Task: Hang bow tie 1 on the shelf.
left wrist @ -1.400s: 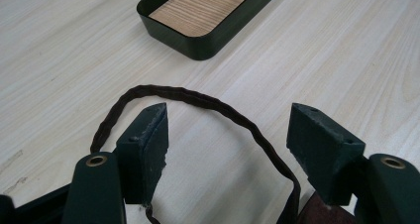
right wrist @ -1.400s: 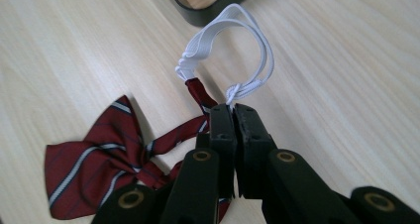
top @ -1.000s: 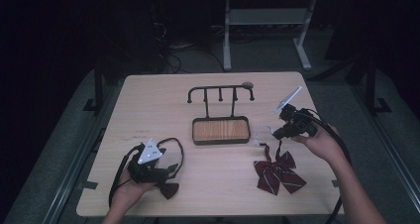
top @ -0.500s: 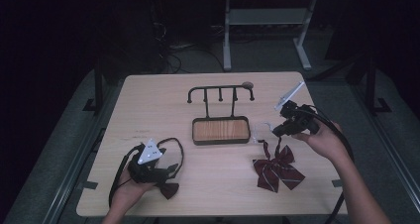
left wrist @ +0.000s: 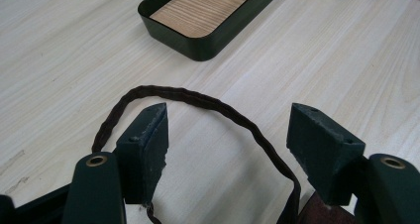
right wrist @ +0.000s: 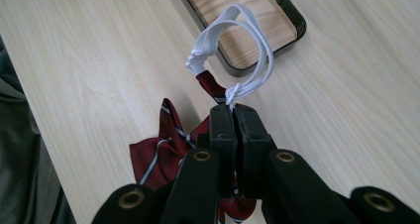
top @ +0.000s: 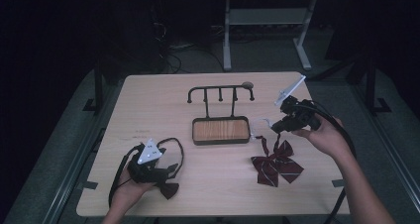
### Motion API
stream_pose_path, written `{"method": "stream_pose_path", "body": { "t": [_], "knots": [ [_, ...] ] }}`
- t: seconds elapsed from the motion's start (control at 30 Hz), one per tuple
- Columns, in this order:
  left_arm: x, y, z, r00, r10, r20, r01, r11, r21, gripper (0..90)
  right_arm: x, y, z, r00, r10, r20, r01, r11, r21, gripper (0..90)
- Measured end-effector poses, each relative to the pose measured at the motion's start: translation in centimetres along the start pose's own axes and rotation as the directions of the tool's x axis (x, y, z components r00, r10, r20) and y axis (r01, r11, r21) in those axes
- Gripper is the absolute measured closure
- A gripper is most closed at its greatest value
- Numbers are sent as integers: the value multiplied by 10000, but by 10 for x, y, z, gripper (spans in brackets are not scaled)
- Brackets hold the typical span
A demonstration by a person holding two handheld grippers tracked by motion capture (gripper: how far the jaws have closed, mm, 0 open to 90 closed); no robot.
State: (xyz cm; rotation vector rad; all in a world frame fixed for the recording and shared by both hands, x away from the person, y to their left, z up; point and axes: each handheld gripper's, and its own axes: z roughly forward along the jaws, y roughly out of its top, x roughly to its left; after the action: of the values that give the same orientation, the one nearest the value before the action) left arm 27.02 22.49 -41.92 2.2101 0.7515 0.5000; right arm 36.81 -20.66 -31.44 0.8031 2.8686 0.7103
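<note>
While the right tongs point(right wrist: 233, 116) pinch the red bow tie's point(top: 276, 164) white elastic loop point(right wrist: 247, 50) beside the tray point(top: 221, 131), the left tongs point(left wrist: 228, 135) gape wide — over a brown cord point(left wrist: 198, 97).

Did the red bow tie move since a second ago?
Yes. The red bow tie has been drawn up and toward the tray by the right gripper, which is shut on its white strap.

Tool point(right wrist: 233, 110) pinched tight on red striped bow tie's point(right wrist: 163, 152) white elastic loop point(right wrist: 247, 45), above wooden tray point(right wrist: 292, 16).
</note>
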Motion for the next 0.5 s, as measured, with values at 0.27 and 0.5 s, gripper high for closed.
{"method": "stream_pose_path", "body": {
  "t": [0.27,0.5],
  "knots": [
    [0,0,0,10000,-7,-16,7,10000,-22,330,1,8,-12,9996,-160,-234,155,9997,-200,873],
    [0,0,0,10000,-1,-17,1,10000,-28,330,0,13,-18,9992,-170,-374,160,9995,-265,873]
  ]
}}
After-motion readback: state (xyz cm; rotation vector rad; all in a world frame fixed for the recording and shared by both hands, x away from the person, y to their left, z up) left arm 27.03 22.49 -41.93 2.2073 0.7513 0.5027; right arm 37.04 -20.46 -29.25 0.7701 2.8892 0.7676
